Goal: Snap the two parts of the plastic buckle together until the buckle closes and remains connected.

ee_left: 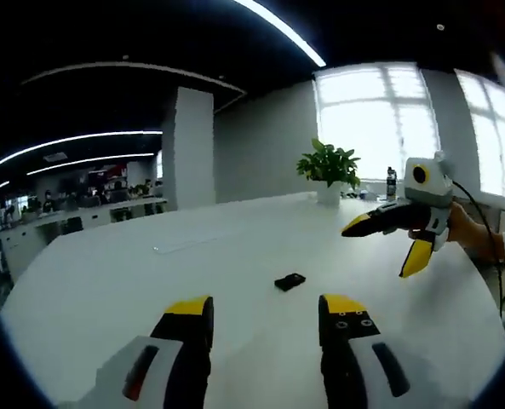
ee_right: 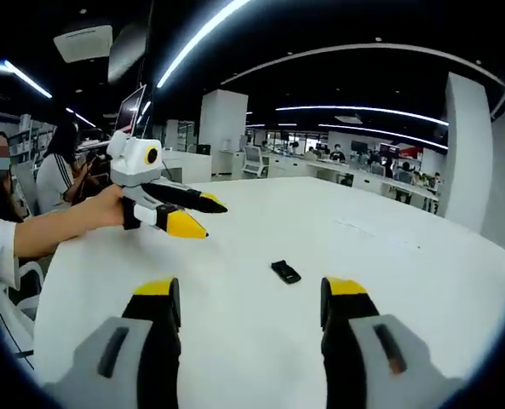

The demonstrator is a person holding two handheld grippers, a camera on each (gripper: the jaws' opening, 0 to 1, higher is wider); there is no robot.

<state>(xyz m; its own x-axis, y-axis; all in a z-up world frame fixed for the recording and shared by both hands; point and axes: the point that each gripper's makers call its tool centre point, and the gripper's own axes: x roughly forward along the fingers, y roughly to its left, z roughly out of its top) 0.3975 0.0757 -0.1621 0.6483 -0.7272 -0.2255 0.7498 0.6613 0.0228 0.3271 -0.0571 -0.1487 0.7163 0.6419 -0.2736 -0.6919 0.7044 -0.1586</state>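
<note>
no readable text, no labels, no brands, no numbers, no signs

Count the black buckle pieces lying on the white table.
1 dark item, the buckle, on the table ahead of both open tools; whether it's two pieces together is too small to tell.

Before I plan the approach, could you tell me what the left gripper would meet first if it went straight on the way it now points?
Probably the black buckle: it lies on the white table just ahead of the open left gripper, slightly right of centre. Depth is unclear, so the jaws might touch the tabletop first.
</note>
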